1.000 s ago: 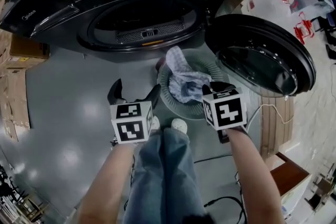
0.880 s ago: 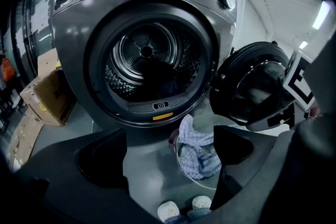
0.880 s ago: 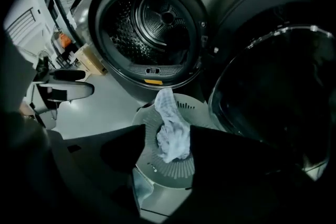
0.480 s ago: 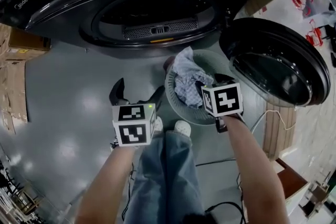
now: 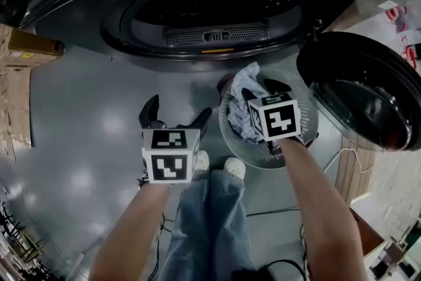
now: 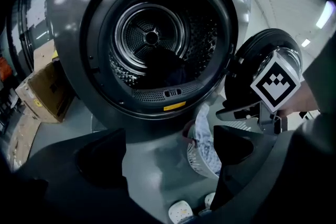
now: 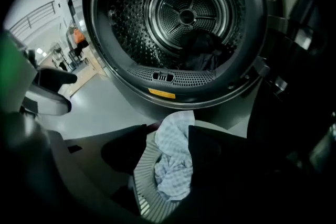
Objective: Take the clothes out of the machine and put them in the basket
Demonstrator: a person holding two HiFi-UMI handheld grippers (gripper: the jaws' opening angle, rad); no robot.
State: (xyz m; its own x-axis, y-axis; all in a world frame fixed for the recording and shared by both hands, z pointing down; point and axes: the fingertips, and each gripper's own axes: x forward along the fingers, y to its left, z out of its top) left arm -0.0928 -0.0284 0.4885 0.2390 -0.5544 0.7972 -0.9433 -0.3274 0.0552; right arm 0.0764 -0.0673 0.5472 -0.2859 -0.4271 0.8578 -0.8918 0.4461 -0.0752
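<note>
Right tool (image 5: pixel 263 90), jaws just opening and half apart, straddles a pale checked cloth (image 7: pixel 172 165) lying loose in the basket (image 7: pixel 144 181); left tool (image 5: pixel 176 114) gapes wide, empty; best lift clear, then reach deep for dark clothes (image 7: pixel 202 55) left in the machine (image 7: pixel 173 77).

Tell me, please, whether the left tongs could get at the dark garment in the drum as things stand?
Probably yes: the door is swung aside to the right, nothing seems to block the mouth of the drum, and the left tongs, open and empty, face the dark garment inside.
</note>
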